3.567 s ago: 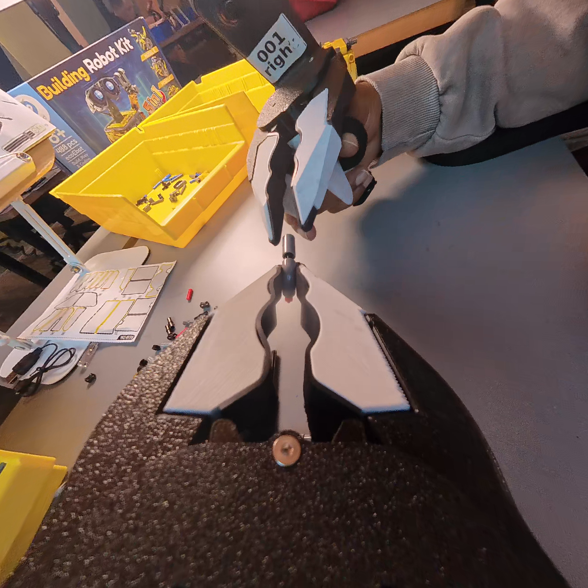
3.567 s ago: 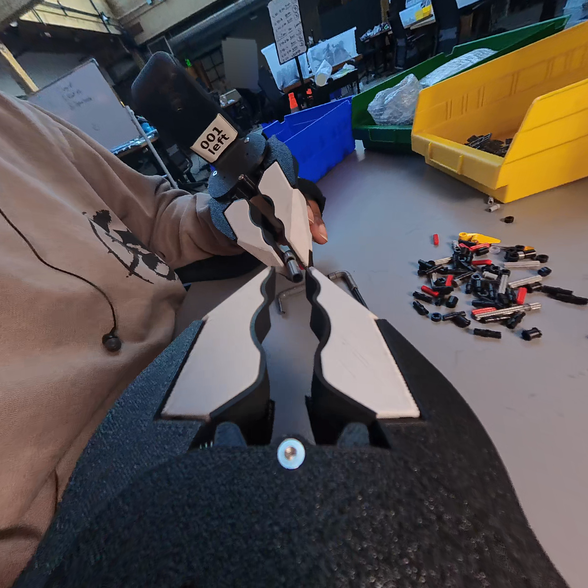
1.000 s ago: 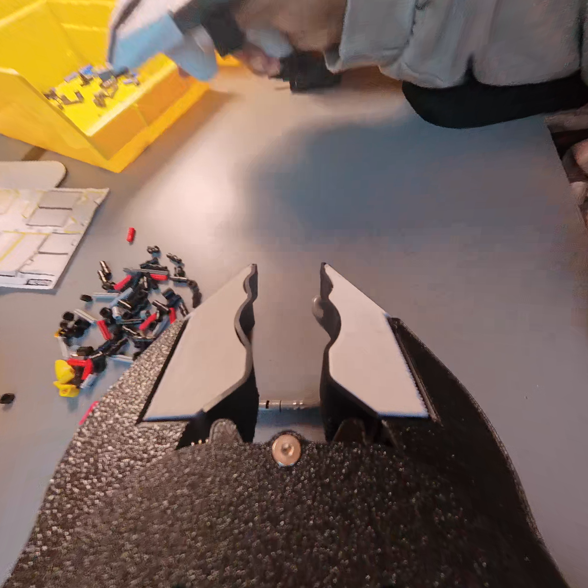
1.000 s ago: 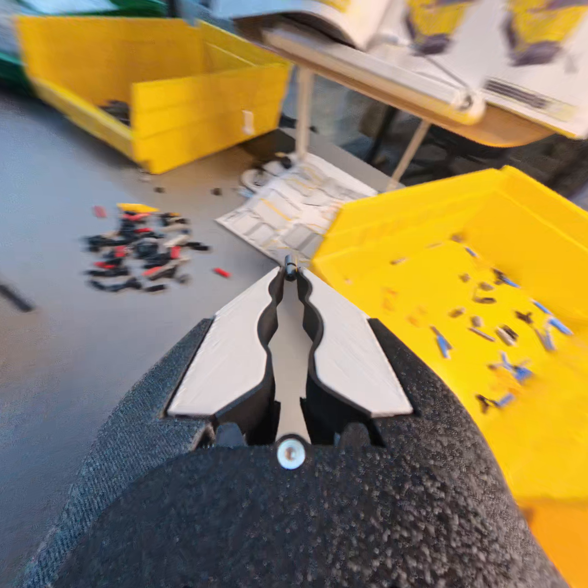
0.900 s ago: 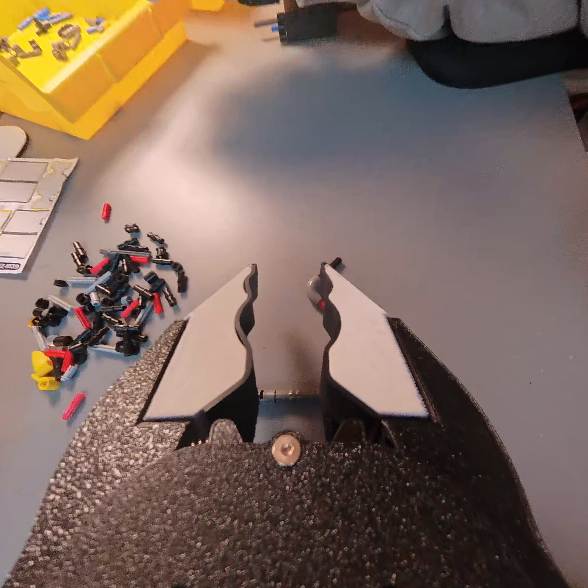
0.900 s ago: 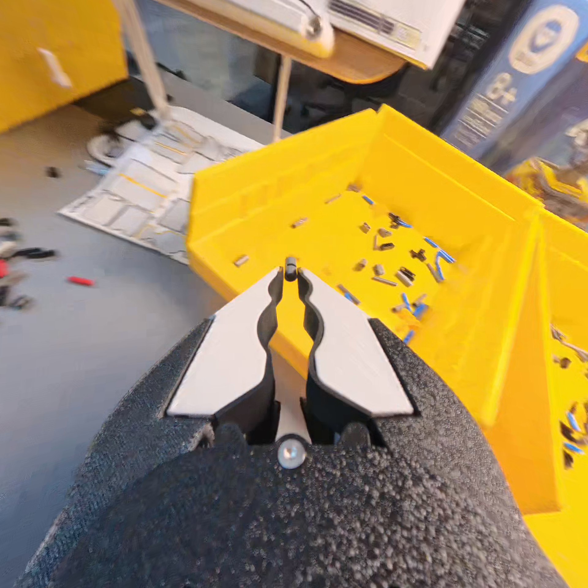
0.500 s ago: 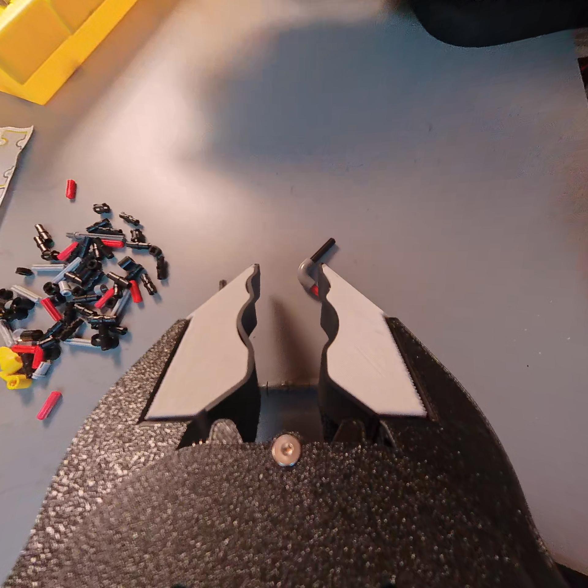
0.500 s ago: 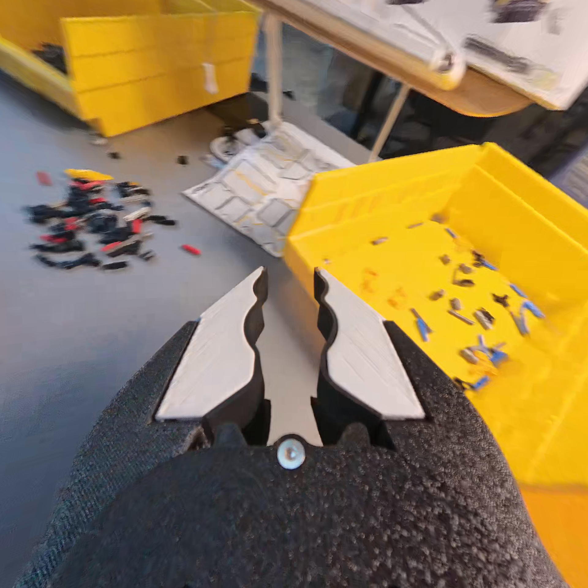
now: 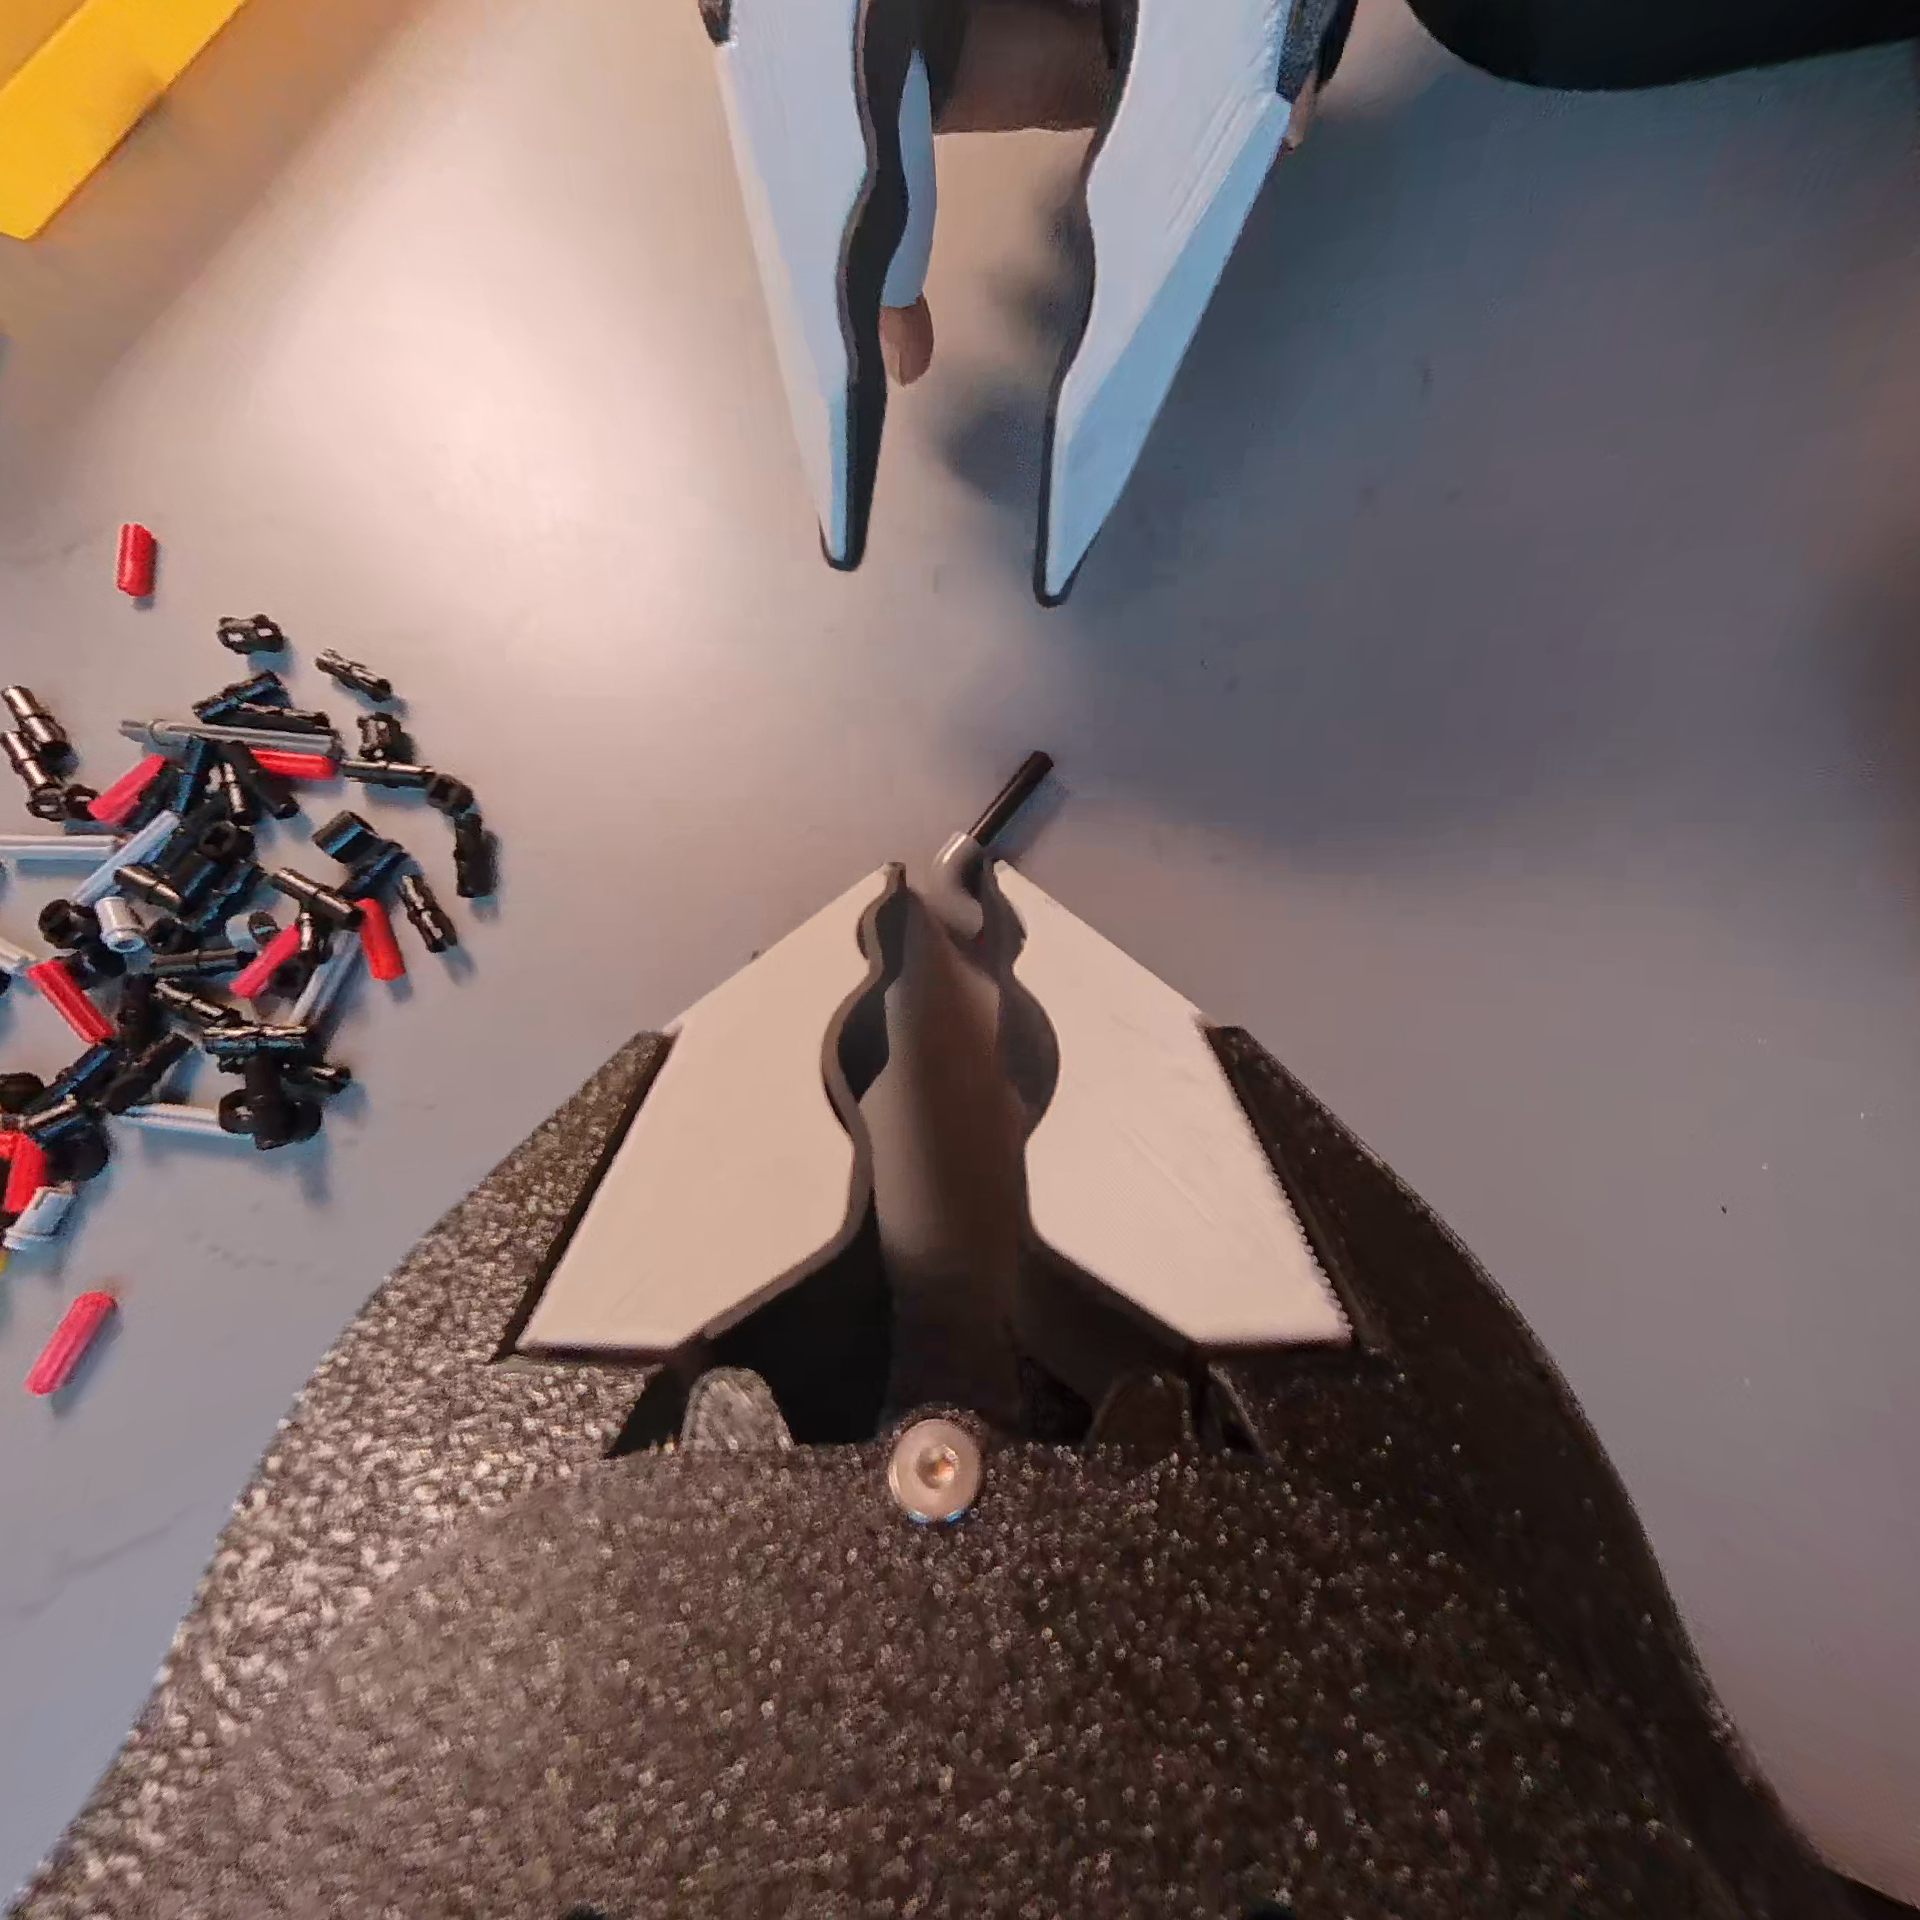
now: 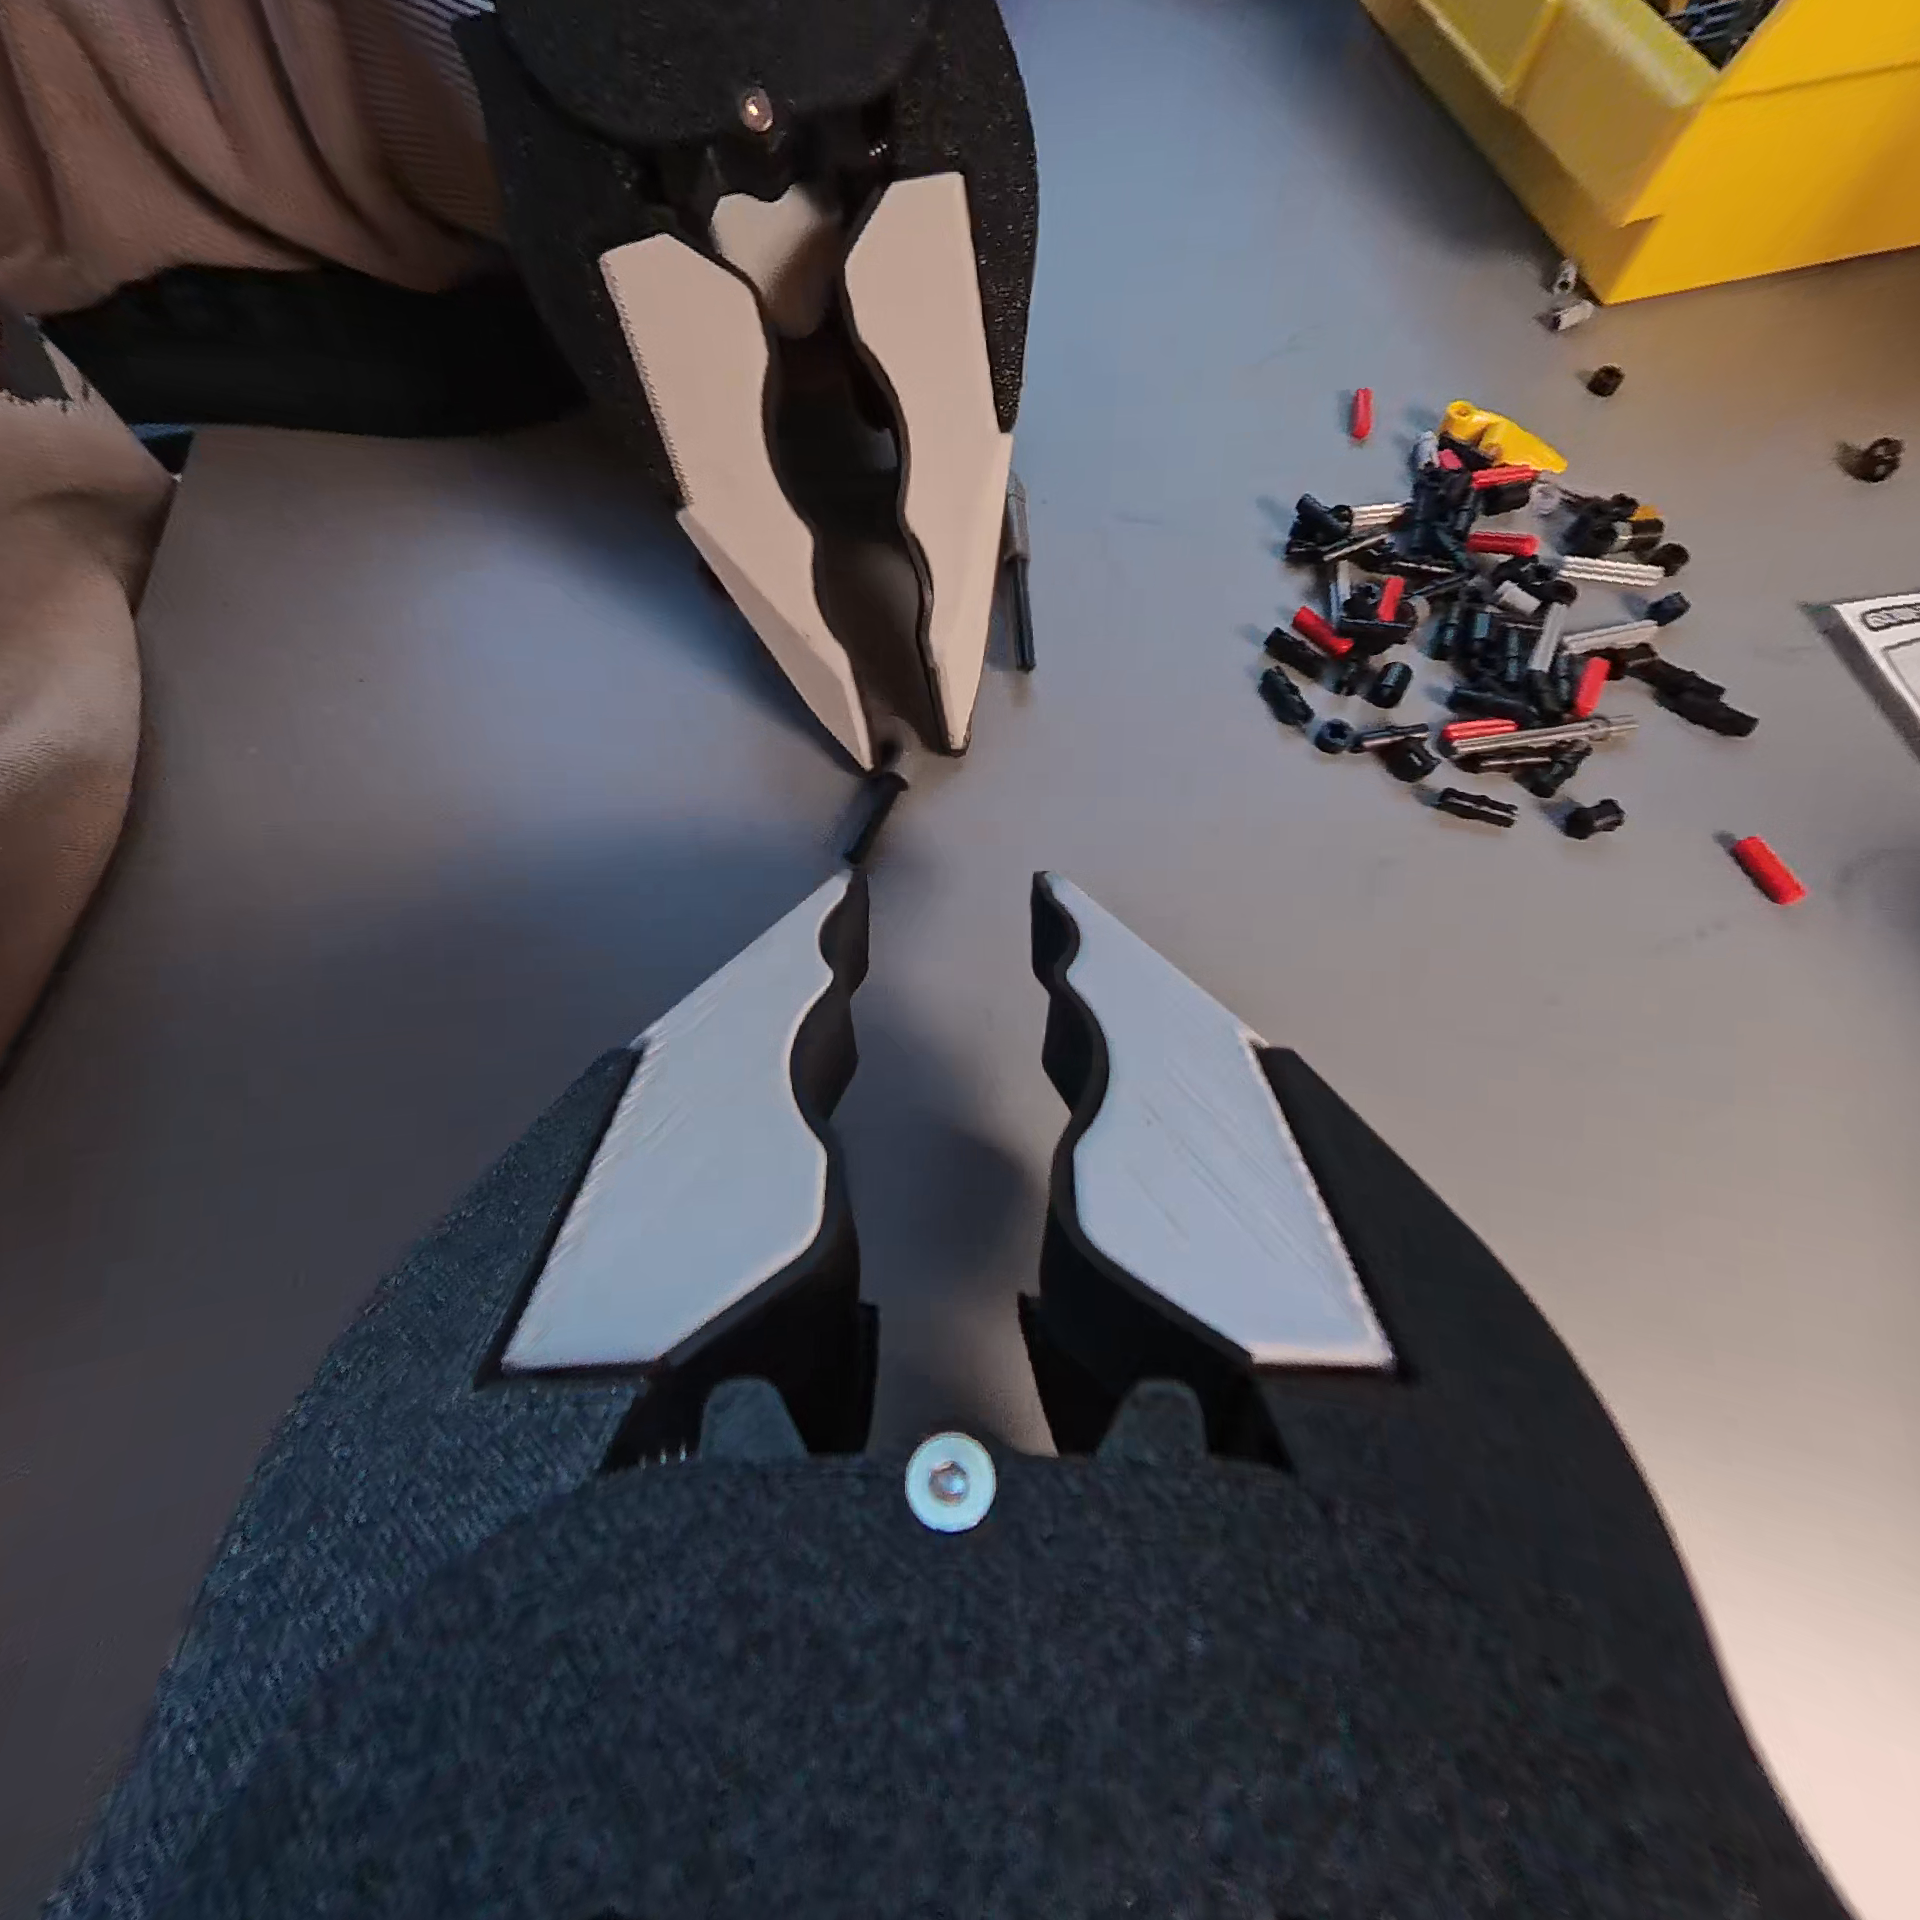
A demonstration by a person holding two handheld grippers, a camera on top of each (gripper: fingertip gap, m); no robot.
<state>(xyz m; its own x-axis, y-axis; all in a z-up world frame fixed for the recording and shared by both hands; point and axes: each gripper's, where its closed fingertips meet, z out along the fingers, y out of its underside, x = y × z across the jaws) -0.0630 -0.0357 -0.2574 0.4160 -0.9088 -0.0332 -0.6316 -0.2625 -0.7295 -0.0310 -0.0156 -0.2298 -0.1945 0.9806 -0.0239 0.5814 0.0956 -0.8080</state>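
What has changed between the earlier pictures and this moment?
The right gripper let go of the small dark pin, came back from the yellow bin and now points, open, at the left gripper. The left gripper opened, then shut on the bent grey and black piece. The heap of small parts on the grey table stayed.

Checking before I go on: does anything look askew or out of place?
The bent grey-and-black piece sits askew at the very tip of the left gripper, off-centre, black end angled sideways. Stray red pins lie apart from the pile.
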